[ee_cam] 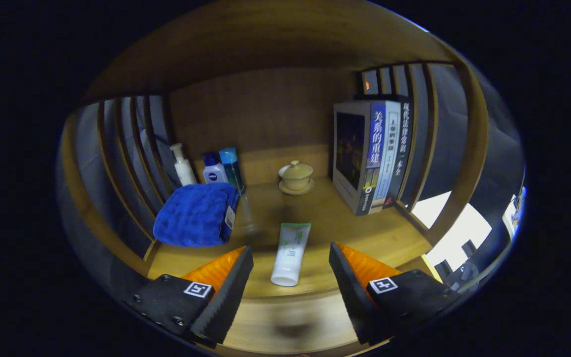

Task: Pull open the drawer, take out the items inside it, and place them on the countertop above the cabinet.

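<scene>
Gripper (290,258) jaws spread, pinching nothing; tube (290,253) flat on bench (389,238) between them (cap nearest). Towel (196,214) at 10 o'clock.

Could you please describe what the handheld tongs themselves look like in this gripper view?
The tongs have two wedge-shaped fingers with serrated, toothed inner faces and ribbed outer sides. Each finger sits on a dark block base fixed with small screws, and each base carries a square black-and-white marker tag. I see no cables.
</scene>
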`<state>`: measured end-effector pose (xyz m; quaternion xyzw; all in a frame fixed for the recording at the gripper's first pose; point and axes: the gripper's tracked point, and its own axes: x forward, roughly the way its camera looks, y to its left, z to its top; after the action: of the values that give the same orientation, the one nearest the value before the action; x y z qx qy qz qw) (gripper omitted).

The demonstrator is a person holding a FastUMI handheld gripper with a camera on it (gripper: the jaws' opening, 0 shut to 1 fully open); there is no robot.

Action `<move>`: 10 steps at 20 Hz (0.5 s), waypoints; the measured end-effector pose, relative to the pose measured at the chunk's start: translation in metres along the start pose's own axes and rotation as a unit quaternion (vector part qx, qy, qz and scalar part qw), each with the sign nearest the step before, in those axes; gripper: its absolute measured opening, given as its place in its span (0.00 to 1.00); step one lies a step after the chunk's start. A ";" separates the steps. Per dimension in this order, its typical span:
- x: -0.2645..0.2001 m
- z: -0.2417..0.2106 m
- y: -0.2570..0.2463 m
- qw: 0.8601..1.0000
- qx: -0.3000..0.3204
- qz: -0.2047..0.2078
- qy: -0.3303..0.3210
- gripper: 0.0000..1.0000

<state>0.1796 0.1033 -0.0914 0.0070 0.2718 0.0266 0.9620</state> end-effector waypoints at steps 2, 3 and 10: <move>-0.021 0.004 -0.002 1.000 -0.002 0.004 -0.026 0.99; -0.030 0.004 -0.002 0.999 -0.006 0.005 -0.036 0.99; -0.103 -0.021 -0.003 0.995 0.001 0.022 -0.098 0.99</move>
<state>0.0812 0.0947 -0.0552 0.0164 0.1760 0.0466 0.9831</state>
